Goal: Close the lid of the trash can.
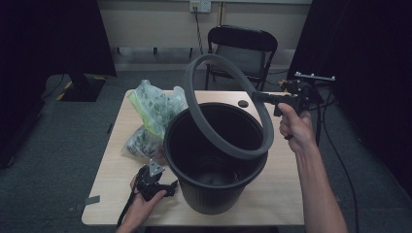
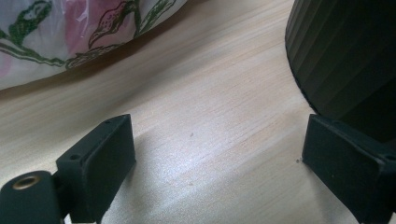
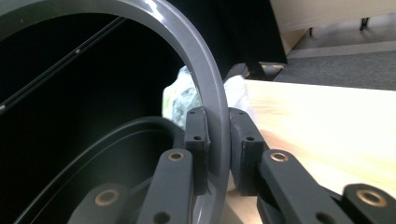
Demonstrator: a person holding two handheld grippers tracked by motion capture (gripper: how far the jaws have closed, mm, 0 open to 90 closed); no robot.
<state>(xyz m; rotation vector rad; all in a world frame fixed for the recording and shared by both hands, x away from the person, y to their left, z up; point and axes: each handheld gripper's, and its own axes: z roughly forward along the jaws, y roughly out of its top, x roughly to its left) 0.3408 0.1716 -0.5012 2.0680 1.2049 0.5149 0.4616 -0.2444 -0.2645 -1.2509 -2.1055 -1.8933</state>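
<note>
A black ribbed bin (image 1: 216,155) stands in the middle of the wooden table (image 1: 272,194). A grey plastic ring (image 1: 228,104) hangs tilted above it, its low edge near the bin's front right rim. My right gripper (image 1: 260,97) is shut on the ring's right side; in the right gripper view both pads clamp the ring's band (image 3: 215,121). My left gripper (image 1: 167,187) rests on the table at the bin's lower left, held by a hand. Its jaws stand open on bare wood (image 2: 215,144), the right jaw close to the bin's wall (image 2: 345,56).
A clear printed plastic bag (image 1: 153,116) lies on the table left of the bin, also near the left gripper (image 2: 70,32). A black folding chair (image 1: 243,48) stands behind the table. Dark curtains flank both sides.
</note>
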